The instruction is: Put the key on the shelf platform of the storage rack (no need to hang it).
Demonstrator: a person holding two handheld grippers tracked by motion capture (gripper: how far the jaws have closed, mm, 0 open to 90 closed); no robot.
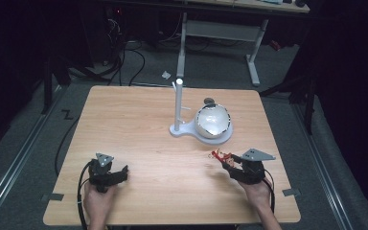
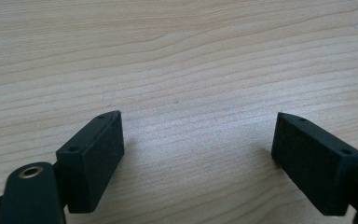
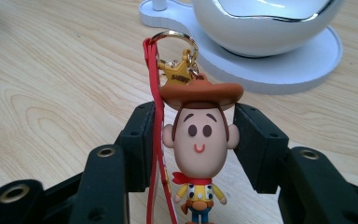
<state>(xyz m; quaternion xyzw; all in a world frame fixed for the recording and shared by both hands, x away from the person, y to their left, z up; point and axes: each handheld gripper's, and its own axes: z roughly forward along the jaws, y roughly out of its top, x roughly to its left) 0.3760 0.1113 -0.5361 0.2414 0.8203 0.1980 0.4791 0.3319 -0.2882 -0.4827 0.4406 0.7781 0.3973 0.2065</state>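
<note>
Right gripper (image 3: 193, 135): clamps keychain (image 3: 199, 140) by the head, above the table (image 1: 139, 124) near the stand (image 1: 178, 103).
Left gripper (image 2: 198, 154): released, idle.
Risk: your narrow head grip lets it twist free; strap (image 3: 157, 140) snags.

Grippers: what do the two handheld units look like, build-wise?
Both are black. The left gripper has two blocky rectangular pads with small screw holes and a brass-ringed hole on its linkage. The right gripper has matching jaws. Each carries a grey three-cornered plate on top and trails a black cable.
</note>
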